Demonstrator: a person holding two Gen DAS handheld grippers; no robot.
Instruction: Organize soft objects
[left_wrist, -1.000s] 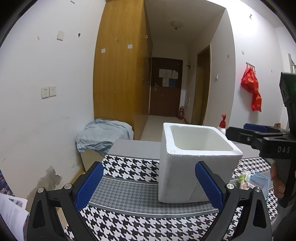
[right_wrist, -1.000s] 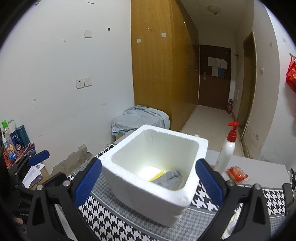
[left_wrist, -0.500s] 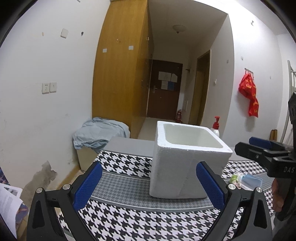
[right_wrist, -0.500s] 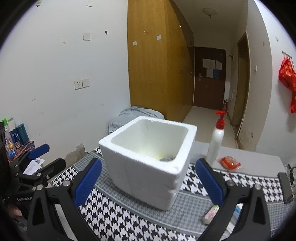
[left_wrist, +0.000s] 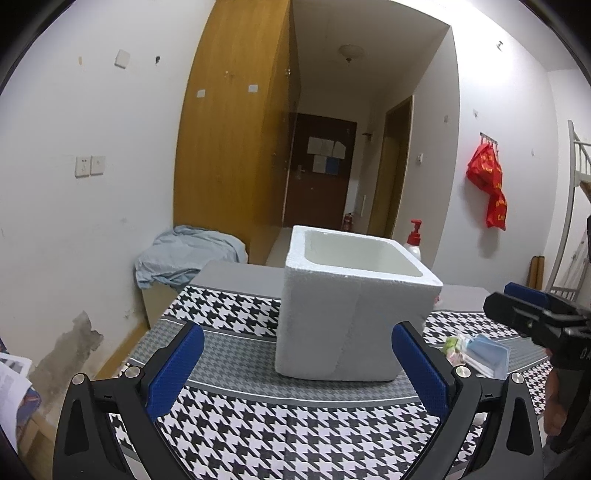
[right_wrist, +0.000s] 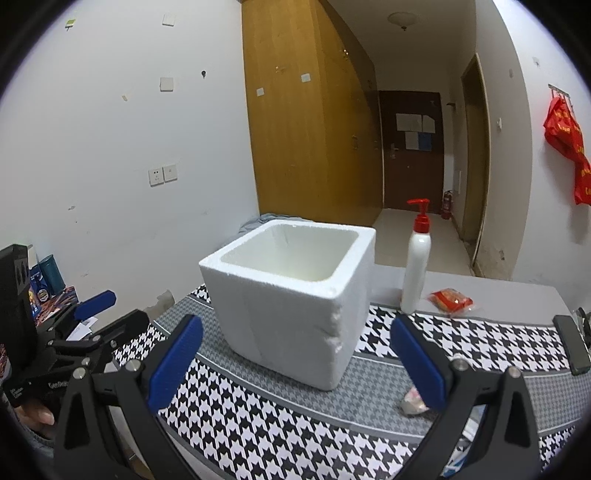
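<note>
Your left gripper (left_wrist: 295, 365) has its fingers (left_wrist: 175, 363) spread wide with nothing between the pads. Your right gripper (right_wrist: 295, 363) is the same: fingers (right_wrist: 415, 360) wide apart, nothing held. Both hang level above the houndstooth cloth (left_wrist: 258, 435) on the counter (right_wrist: 498, 291), short of everything on it, which reads as a neutral standoff between picks.

Straight ahead of both finger pairs, centred in the gap, sits the white foam box (left_wrist: 351, 314), upright with its mouth up. Judging from the task, that's your bin; it's placed mid-cloth so either hand can reach it. The wrist views are too low to show its floor, so I can't tell what's inside.

Just past your left gripper's right finger, beside the box, lies a loose pile: a light blue soft item (left_wrist: 487, 352) and a crumpled greenish-white packet (left_wrist: 456, 345). In the right wrist view, a small crumpled wrapper (right_wrist: 413, 400) peeks out beside the right finger of that pair. Likely next candidates, closest to your right hand.

Further out beyond the right fingers: a pump bottle (right_wrist: 417, 266), upright, and a red snack packet (right_wrist: 450, 299) on the bare grey counter; a dark phone (right_wrist: 570, 343) lies at the cloth's far right edge. The bottle's rigid, so leave it.
</note>
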